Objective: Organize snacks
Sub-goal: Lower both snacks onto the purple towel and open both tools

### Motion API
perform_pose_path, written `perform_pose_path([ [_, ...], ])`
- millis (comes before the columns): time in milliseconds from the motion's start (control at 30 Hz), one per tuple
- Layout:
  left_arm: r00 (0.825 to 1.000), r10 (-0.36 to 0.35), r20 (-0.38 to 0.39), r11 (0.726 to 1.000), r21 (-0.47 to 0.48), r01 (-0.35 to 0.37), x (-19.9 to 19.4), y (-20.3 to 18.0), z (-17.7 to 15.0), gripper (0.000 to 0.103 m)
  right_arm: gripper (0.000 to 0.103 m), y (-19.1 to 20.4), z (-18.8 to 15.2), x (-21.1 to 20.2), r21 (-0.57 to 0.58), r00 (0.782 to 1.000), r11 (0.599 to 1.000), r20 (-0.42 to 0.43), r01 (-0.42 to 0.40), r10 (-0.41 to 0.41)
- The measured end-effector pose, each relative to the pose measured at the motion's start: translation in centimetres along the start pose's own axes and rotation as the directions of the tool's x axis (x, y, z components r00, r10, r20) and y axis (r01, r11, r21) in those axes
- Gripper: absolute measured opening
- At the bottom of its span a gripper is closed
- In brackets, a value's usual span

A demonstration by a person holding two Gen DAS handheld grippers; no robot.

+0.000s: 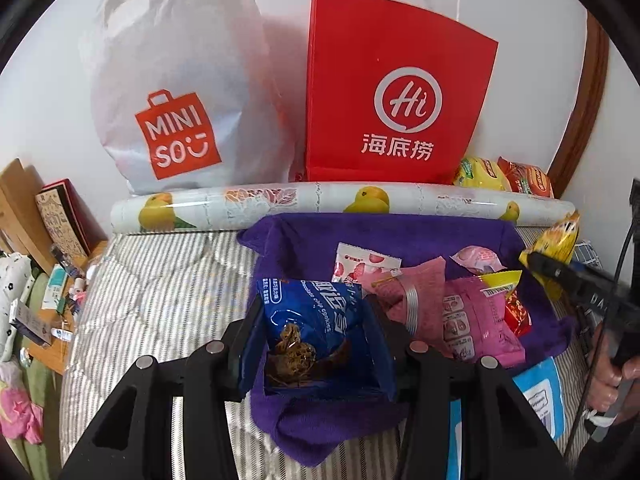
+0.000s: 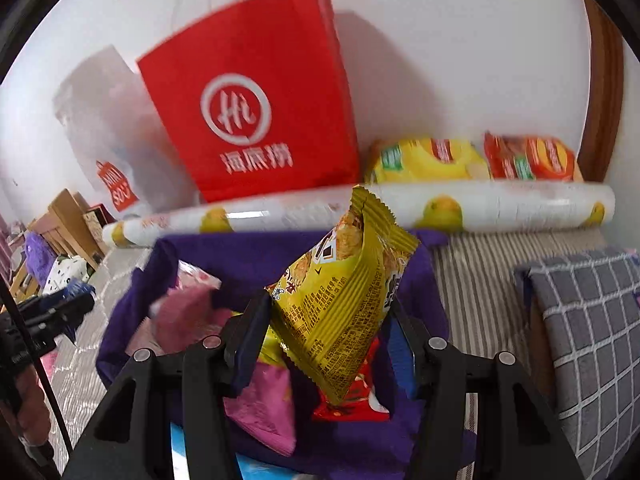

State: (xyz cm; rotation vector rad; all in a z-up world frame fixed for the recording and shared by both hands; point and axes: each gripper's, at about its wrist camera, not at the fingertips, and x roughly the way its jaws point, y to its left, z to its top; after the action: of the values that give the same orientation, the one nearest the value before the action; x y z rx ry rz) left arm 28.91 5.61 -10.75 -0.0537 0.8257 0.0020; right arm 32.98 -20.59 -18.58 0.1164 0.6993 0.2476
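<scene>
My left gripper [image 1: 310, 304] is shut on a blue chocolate-chip cookie bag [image 1: 310, 316] and holds it over the near left part of the purple cloth [image 1: 360, 236]. On the cloth lie a pink pouch [image 1: 476, 320], a white strawberry packet [image 1: 360, 264] and a red-and-yellow packet [image 1: 514, 304]. My right gripper [image 2: 326, 304] is shut on a yellow snack packet [image 2: 340, 300], held tilted above the purple cloth [image 2: 248, 256]. That packet also shows in the left wrist view [image 1: 554, 240] at the far right.
A rolled lemon-print sheet [image 1: 320, 200] lies behind the cloth on the striped bed cover [image 1: 152, 280]. A red paper bag [image 1: 396, 92] and a white Miniso bag [image 1: 172, 92] stand against the wall. Yellow and red chip bags [image 2: 472, 160] sit at the back right. A grey checked cushion [image 2: 592, 328] is on the right.
</scene>
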Motion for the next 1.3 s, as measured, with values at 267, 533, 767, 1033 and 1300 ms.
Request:
perform_pose_path([
  [267,0.999,0.009,-0.044,1.0,-0.004,-0.009,2.7,-0.6,0.2,0.045,0.055,-1.0,-1.2,1.6,-0.002,0.998,1.0,-0.065,0.017,-0.017],
  [533,0.996,-0.017,-0.09,1.0,-0.009,0.016,5.0,-1.3,-0.1,0.045,0.055,-2.0,-2.1,3.0,0.0,0.992,1.0,-0.124,0.024,-0.023],
  [767,0.994,-0.035,-0.105,0.999,-0.012,0.034,5.8,-1.5,-0.3,0.045,0.06,-2.6,-2.2,2.6,0.029,0.992,1.0,-0.129,0.002,0.002],
  [1033,0.99,-0.063,-0.127,0.998,-0.015,0.062,6.1,-1.9,-0.4,0.046,0.071,-2.3,-2.0,0.5,0.031,0.996,0.999,-0.084,-0.022,0.024],
  [1300,0.984,-0.141,-0.106,0.986,-0.105,0.13,4.5,-0.7,0.0,0.062,0.071,-0.8,-2.9,-2.0,0.018,0.998,1.0,-0.066,-0.011,0.012],
])
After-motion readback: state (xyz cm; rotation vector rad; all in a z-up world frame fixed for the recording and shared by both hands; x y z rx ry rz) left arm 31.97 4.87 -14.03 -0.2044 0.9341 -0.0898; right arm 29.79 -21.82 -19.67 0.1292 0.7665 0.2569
